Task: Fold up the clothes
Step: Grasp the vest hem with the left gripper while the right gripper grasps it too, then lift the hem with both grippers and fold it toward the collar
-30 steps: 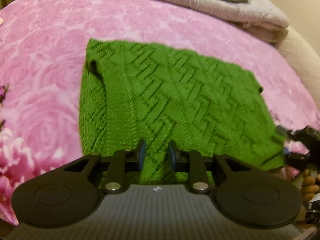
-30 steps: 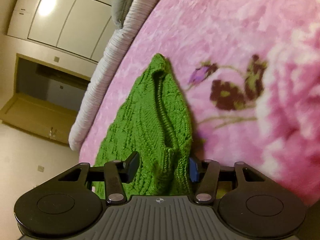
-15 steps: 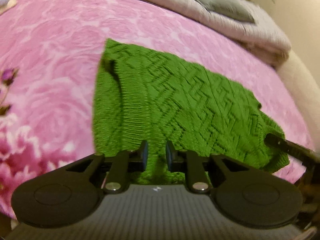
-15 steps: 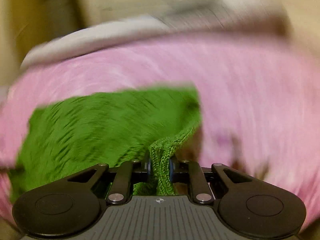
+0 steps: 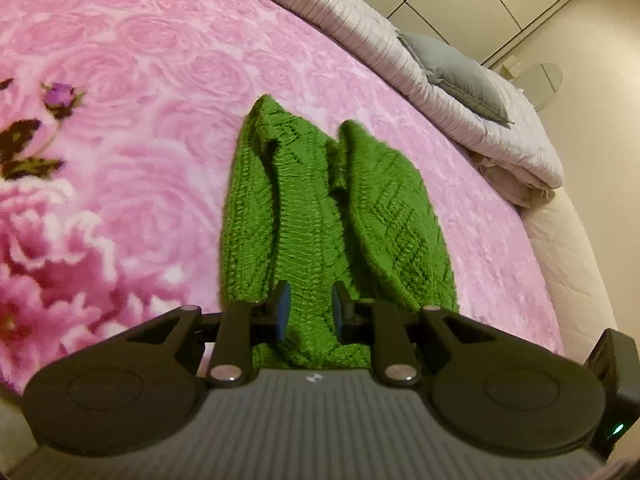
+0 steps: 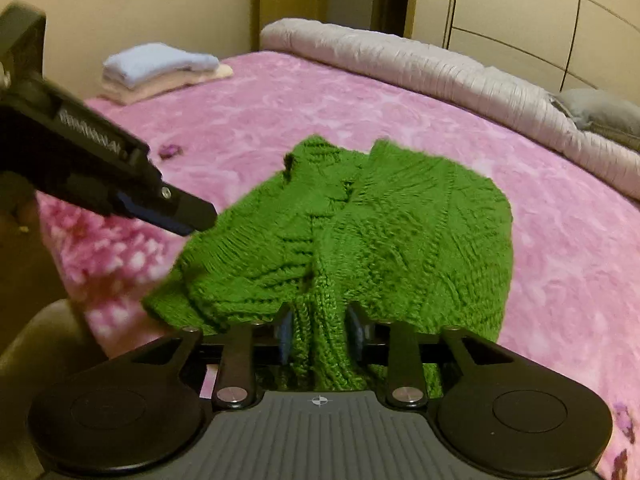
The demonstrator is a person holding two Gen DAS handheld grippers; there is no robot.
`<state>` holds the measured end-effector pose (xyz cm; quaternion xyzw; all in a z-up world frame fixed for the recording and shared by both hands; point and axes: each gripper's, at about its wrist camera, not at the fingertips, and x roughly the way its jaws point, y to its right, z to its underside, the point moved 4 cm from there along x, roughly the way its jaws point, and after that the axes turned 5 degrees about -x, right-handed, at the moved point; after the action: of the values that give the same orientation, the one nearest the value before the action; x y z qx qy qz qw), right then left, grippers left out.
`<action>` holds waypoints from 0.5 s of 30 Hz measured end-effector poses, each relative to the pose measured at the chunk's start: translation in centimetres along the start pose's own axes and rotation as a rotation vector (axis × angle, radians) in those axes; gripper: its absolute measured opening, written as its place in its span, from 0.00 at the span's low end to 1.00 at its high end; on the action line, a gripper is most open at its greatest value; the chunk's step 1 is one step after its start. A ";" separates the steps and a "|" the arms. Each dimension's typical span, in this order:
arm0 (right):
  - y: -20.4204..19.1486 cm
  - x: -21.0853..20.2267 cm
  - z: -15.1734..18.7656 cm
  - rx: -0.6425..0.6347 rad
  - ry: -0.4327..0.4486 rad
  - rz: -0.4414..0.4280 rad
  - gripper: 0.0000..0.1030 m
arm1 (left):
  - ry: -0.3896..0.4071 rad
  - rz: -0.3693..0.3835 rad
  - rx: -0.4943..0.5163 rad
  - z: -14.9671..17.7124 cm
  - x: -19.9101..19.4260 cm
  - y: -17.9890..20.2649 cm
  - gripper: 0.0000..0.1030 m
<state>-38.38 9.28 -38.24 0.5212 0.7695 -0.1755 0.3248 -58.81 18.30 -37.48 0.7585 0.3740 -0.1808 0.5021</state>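
A green knitted sweater (image 5: pixel 320 216) lies on the pink rose-patterned bed cover (image 5: pixel 140 128), bunched into lengthwise folds. My left gripper (image 5: pixel 307 314) is shut on the sweater's near edge, with knit filling the gap between the blue pads. In the right wrist view the sweater (image 6: pixel 392 232) spreads ahead, and my right gripper (image 6: pixel 320 334) is shut on a ribbed edge of it. The left gripper (image 6: pixel 176 208) also shows there from the side, at the sweater's left edge.
A rolled grey-white duvet (image 6: pixel 420 64) with a grey pillow (image 5: pixel 460 80) lies along the far side of the bed. A stack of folded clothes (image 6: pixel 156 70) sits at the far corner. A door and wardrobe stand behind.
The sweater lay spread flat; now it is gathered into narrow folds. The right gripper closed on its ribbed edge and swung round. The left gripper stayed shut on the near edge.
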 end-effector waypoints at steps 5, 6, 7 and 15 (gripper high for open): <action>5.2 -4.2 -0.3 0.240 0.119 -0.084 0.44 | -0.026 0.069 -0.034 -0.7 1.3 1.1 0.21; 7.0 -4.0 -0.3 0.298 0.085 -0.078 0.47 | -0.031 0.072 -0.035 -0.9 1.8 1.3 0.22; 8.7 -3.8 -0.2 0.355 0.051 -0.072 0.48 | -0.036 0.072 -0.034 -1.2 2.3 1.5 0.23; 20.9 0.5 0.0 0.717 -0.132 -0.203 0.46 | -0.079 0.074 -0.024 -3.2 6.4 3.2 0.30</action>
<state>-19.38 17.86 -37.14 0.5103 0.6845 -0.4981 0.1513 -52.54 22.91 -38.22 0.7579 0.3277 -0.1873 0.5321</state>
